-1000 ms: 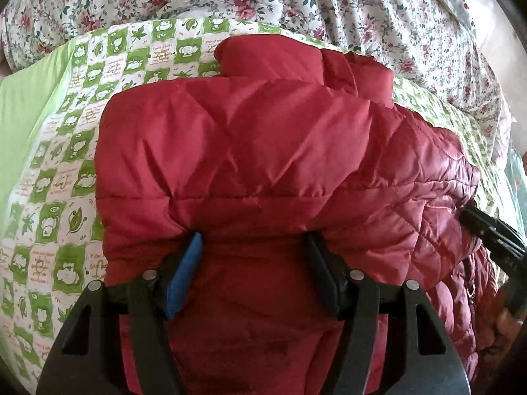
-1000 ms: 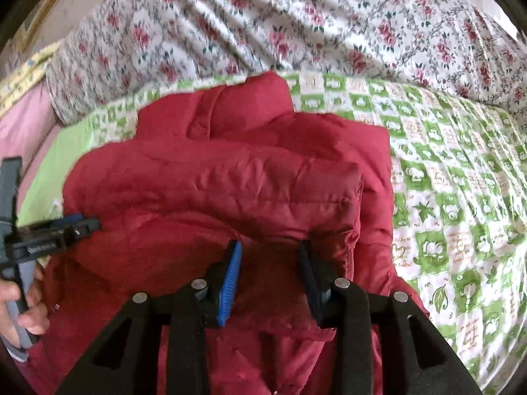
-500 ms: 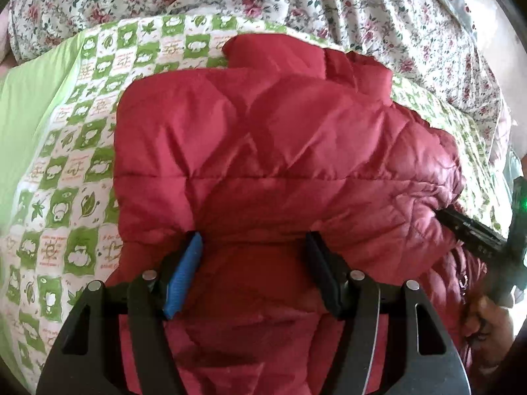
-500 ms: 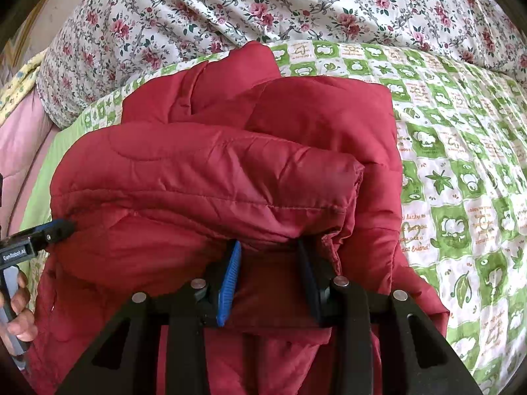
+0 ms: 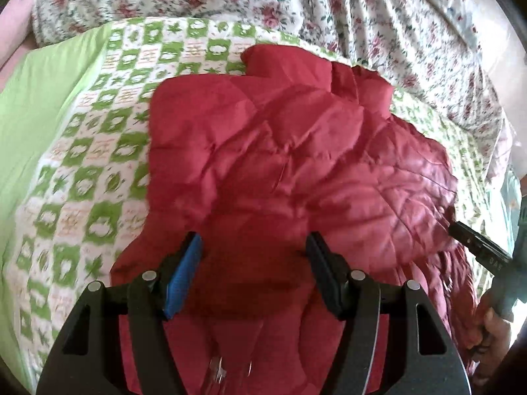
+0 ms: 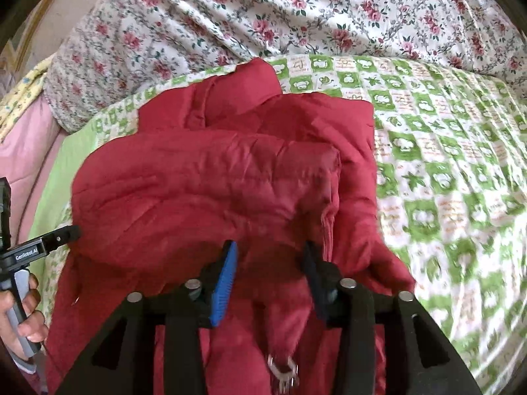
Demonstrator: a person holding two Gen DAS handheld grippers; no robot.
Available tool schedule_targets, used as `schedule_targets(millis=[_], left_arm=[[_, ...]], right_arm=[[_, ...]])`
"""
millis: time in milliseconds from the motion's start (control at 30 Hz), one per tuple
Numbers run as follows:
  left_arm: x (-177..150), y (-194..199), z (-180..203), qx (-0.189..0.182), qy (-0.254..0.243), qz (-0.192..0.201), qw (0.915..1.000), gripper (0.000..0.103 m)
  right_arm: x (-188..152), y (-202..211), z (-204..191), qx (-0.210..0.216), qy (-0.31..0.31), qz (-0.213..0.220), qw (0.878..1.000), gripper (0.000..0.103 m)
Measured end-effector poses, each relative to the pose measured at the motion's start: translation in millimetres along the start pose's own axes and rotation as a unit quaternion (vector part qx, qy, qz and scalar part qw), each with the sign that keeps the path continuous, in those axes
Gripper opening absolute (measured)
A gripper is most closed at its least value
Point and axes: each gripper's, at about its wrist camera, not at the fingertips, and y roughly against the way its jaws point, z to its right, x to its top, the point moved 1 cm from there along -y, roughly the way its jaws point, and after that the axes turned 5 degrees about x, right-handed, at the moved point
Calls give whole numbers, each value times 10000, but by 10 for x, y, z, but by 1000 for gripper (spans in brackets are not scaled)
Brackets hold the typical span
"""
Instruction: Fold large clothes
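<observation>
Mid-fold: red quilted jacket (image 5: 296,171) at frame centre, left gripper (image 5: 253,247) and right gripper (image 6: 268,256) each clamping its near hem; next, probably lay down, release.

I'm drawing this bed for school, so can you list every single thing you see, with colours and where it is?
puffy quilted red jacket: one, red, bunched in a fold on the checked blanket, its near edge between both grippers' fingers
small metal zipper pull: one, silver, hanging at the jacket's near edge, blurred
green-and-white checked blanket: one, green and white, spread under the jacket
white floral bedcover with pink roses: one, white and pink, heaped behind the blanket
pink fabric: one, pink, far left edge of the right view
left gripper: one, black with a blue pad
right gripper: one, black with a blue pad
hand: one, on the left gripper's handle
</observation>
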Motion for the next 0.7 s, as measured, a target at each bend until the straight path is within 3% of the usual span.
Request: schedule_targets(millis=[300, 700], left_arm=[[-461, 514, -98, -206, 127, 180, 9995, 65], [-1026, 896, -163, -330, 236, 226, 9989, 65]], right_arm=[[-402, 478, -118, 197, 147, -15, 9997, 50], [-1003, 1167, -154, 498, 156, 160, 9985, 70]])
